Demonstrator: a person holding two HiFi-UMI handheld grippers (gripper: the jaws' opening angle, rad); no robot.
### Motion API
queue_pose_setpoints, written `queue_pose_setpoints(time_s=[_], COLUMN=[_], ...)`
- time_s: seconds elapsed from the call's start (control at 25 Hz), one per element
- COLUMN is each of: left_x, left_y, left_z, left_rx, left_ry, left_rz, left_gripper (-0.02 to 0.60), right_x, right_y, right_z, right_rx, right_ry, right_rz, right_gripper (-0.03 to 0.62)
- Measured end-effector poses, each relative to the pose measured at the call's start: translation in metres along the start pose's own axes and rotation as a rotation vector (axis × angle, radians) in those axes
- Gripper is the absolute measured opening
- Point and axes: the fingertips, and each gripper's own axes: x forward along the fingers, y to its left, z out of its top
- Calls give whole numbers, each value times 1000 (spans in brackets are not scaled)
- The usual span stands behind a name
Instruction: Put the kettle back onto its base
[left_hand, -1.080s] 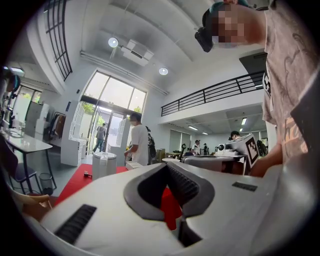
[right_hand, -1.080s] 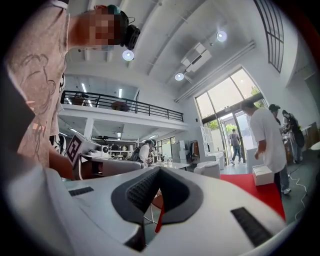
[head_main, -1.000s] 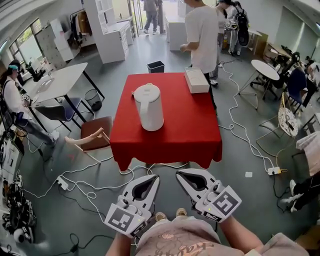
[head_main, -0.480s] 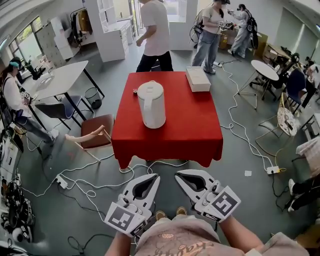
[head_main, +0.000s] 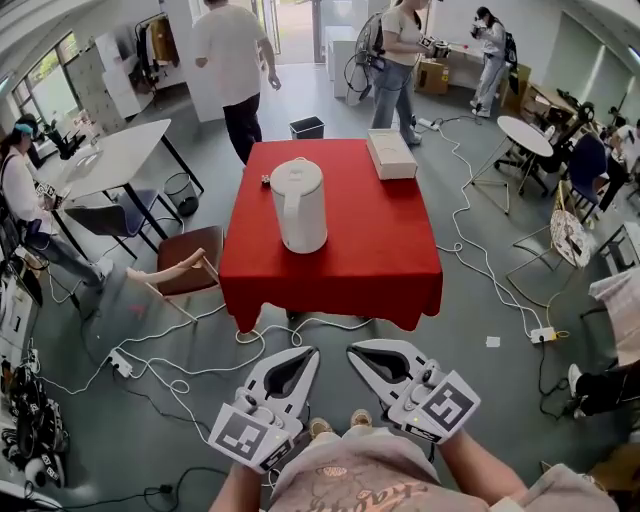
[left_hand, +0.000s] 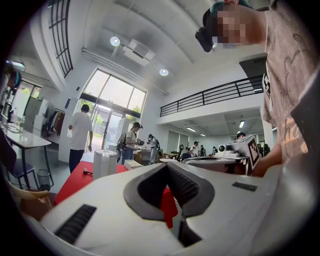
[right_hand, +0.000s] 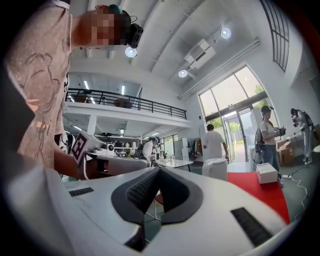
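Both hand-held grippers (head_main: 311, 351) (head_main: 353, 349) closed, level.

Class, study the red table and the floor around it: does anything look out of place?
The kettle stands upright and the box lies flat on the table. Only the white cables stand out, straggling loose over the floor.

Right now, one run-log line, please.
kettle: upright on red table | left gripper: shut, empty | right gripper: shut, empty | contact: none

Your red counter (head_main: 370, 240) carries a white box (head_main: 391, 155) at its far right corner — brown chair (head_main: 193, 260) left of it, black bin (head_main: 307, 127) beyond.
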Motion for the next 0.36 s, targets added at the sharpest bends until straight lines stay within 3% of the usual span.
queue_pose_setpoints(time_s=[0.36], left_x=[7], left_y=[-5], left_z=[-2], left_rx=[-3], left_ry=[8], left_rz=[-5], left_gripper=[-2], right_x=[-5], right_y=[-3], right_z=[-2], right_rx=[9], right_ry=[18], right_rz=[14], right_gripper=[2])
